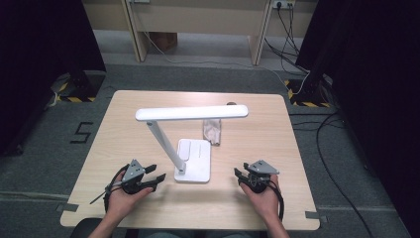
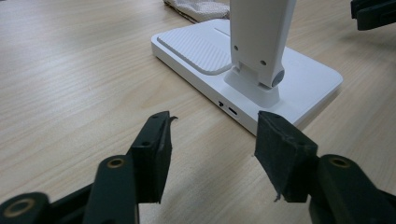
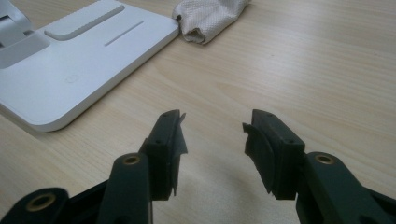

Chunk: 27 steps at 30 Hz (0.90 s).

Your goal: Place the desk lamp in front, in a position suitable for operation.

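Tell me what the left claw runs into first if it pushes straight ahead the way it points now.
Most likely the white desk lamp: its base edge lies just ahead of the open left claw, with bare table between them. The jaws hold nothing. Depth is hard to judge, so the lamp's hinge post could come next.

Table: we see a light wooden table [image 1: 124,124]
On it: our white desk lamp [image 1: 194,161] mid-table; a folded whitish cloth [image 1: 212,130] touching its base

On the table [image 1: 124,134] stood one white desk lamp [image 1: 190,144]. Behind its base lay one folded white cloth [image 1: 213,130]. Two hand-held grippers were present: left gripper [image 1: 154,174], right gripper [image 1: 241,174].
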{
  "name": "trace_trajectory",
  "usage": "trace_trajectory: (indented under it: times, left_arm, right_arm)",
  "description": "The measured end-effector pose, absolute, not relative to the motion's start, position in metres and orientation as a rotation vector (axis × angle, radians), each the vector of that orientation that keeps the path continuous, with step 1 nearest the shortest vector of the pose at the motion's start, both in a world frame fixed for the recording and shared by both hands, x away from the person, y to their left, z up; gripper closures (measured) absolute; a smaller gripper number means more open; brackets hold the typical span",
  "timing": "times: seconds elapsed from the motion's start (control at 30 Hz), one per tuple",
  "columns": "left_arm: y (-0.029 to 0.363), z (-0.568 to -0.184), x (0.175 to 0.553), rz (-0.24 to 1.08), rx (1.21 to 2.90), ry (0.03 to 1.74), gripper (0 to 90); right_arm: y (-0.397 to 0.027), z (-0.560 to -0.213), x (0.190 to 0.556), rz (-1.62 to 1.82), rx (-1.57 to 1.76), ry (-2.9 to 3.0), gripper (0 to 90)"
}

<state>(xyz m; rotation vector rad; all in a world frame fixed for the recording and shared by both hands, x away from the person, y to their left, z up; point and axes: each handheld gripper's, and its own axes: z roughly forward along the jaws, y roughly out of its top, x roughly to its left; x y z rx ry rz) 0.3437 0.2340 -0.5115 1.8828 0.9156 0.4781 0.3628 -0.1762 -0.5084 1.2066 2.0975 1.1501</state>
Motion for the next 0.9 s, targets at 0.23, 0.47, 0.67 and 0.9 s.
trace_trajectory:
  times: [0.23,0.47,0.67,0.9]
  left_arm:
    - [0.235,-0.510,0.349,0.465,1.899,0.949,57.7]
    - [0.231,-0.510,0.370,0.452,1.962,1.049,77.5]
    - [0.215,-0.506,0.382,0.443,1.987,1.043,87.0]
    - [0.202,-0.509,0.386,0.434,1.988,1.020,87.8]
  right_arm:
    - [-0.172,-0.509,0.366,1.166,1.209,2.123,61.2]
    - [-0.149,-0.509,0.371,1.125,1.142,2.246,80.7]
    - [-0.129,-0.509,0.376,1.105,1.092,2.320,90.0]
    - [-0.115,-0.511,0.378,1.106,1.090,2.343,90.0]
